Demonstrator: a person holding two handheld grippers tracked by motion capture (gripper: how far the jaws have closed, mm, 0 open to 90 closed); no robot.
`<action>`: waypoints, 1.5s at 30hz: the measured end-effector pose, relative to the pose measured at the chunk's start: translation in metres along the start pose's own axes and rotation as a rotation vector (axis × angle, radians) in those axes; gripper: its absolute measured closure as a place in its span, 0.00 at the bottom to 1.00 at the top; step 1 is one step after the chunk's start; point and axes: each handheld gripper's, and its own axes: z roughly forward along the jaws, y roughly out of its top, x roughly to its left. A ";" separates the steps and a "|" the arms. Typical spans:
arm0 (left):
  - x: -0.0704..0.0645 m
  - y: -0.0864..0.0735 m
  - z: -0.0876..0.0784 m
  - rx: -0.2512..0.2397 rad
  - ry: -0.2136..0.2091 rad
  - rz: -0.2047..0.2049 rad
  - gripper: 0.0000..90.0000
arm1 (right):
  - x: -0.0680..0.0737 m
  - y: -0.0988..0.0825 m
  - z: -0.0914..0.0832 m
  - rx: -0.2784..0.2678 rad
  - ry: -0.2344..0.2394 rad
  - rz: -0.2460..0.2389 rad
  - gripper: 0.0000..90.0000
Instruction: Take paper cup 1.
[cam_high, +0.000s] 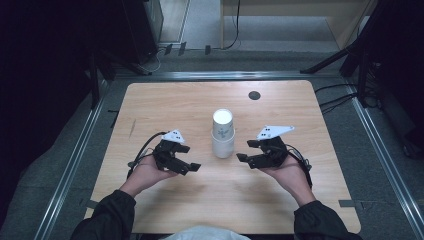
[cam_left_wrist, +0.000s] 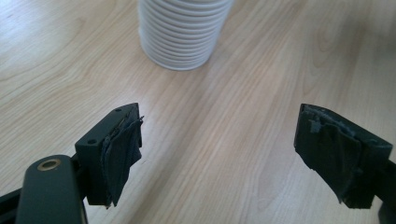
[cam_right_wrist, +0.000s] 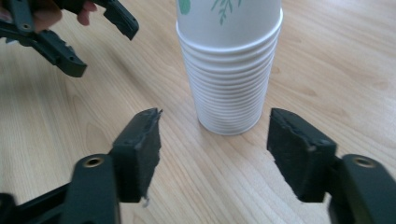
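Paper cups (cam_high: 223, 134) stand stacked between my left gripper (cam_high: 184, 158) and right gripper (cam_high: 246, 150), both gaping wide, holding nothing.

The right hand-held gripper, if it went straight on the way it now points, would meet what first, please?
Most likely the stack of paper cups: it stands just ahead of the right hand-held gripper, roughly in line with its open jaws, with bare table between, though depth is hard to judge.

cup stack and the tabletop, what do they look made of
Cup stack: looks like matte white paper, with thin nested rims ribbing the lower part and a green leaf print on the top cup. Tabletop: light wood-grain surface, probably smooth laminate, given its soft sheen.
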 end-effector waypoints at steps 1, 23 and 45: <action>0.000 0.000 0.000 0.000 0.000 0.000 0.17 | 0.000 0.000 0.000 0.000 0.000 0.000 0.43; 0.005 0.005 -0.001 -0.028 0.018 0.000 0.17 | 0.000 -0.005 0.006 0.067 0.010 -0.051 0.38; -0.005 -0.008 -0.015 0.002 0.008 0.012 0.17 | -0.017 0.039 -0.007 0.092 -0.024 -0.123 0.31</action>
